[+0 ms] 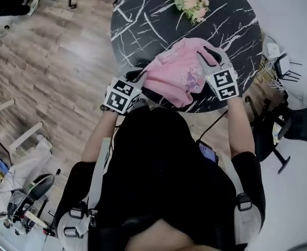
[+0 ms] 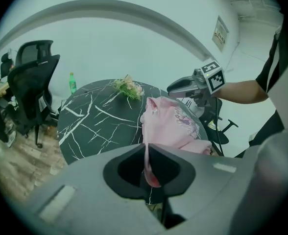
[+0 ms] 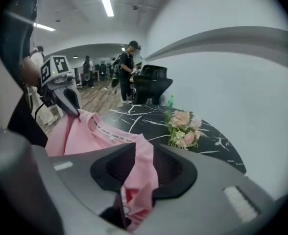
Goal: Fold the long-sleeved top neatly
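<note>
I have a gripper on each side of the pink long-sleeved top (image 1: 177, 72), and both have hold of it. The left gripper (image 1: 137, 78) has its jaws pressed almost together on a thin edge of the pink cloth, which runs up as a narrow strip between the pads in the left gripper view (image 2: 149, 168). The right gripper (image 1: 212, 54) pinches a thicker, bunched fold of the same cloth, jaws a little apart around it, and the fabric spills down between them in the right gripper view (image 3: 139, 175).

The top sits crumpled on the near part of the round black table (image 1: 143, 20) with white veining, reaching the rim closest to me. It has a printed picture on its front, and a neck band with lettering shows between the two grippers, though I cannot read it. The garment is bunched and not flat.

On the far side of the table, well apart from the top, lies a bunch of pale flowers (image 1: 192, 1). From the left gripper view I see a black office chair (image 2: 34, 82) and a small green bottle (image 2: 72, 82) beyond the table
</note>
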A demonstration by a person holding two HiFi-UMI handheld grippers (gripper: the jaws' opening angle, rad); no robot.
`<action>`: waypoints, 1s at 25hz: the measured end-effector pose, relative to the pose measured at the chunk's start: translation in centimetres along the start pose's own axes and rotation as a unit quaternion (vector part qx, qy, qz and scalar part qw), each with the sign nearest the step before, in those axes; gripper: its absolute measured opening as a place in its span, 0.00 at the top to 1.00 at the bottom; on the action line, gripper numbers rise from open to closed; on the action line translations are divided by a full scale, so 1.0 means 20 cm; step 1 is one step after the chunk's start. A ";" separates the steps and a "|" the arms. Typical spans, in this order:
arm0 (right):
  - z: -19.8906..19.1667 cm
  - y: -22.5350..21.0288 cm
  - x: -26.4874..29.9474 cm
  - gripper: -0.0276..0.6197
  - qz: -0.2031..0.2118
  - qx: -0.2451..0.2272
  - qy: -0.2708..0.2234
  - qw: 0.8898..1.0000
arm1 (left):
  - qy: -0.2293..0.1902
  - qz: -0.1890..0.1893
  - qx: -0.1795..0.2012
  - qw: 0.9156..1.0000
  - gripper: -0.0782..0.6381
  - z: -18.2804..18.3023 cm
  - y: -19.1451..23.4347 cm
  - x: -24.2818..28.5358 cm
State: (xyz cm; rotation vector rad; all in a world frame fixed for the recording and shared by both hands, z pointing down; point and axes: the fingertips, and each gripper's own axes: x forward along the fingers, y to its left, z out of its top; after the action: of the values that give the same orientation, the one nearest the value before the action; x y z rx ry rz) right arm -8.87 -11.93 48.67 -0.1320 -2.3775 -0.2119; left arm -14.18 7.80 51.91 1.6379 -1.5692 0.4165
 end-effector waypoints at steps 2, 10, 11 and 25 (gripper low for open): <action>0.02 -0.03 0.07 0.78 0.037 -0.029 0.008 0.999 | 0.001 0.010 -0.011 1.000 0.86 -0.02 0.01 0.01; -0.03 -0.07 0.25 0.66 0.171 -0.083 0.061 0.980 | -0.006 0.051 -0.056 0.997 0.86 -0.08 0.09 0.03; -0.05 -0.06 0.27 0.63 0.189 -0.088 0.070 0.975 | -0.008 0.057 -0.062 0.996 0.86 -0.09 0.09 0.02; -0.15 0.13 0.42 0.75 0.285 -0.121 0.104 0.945 | -0.025 0.103 -0.120 0.987 0.86 -0.21 0.05 -0.06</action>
State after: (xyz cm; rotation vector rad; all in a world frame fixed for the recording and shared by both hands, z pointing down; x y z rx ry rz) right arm -12.53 -9.75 56.95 -0.8572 -1.9984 -0.2230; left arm -14.09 11.85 54.00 1.3192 -1.7608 0.2817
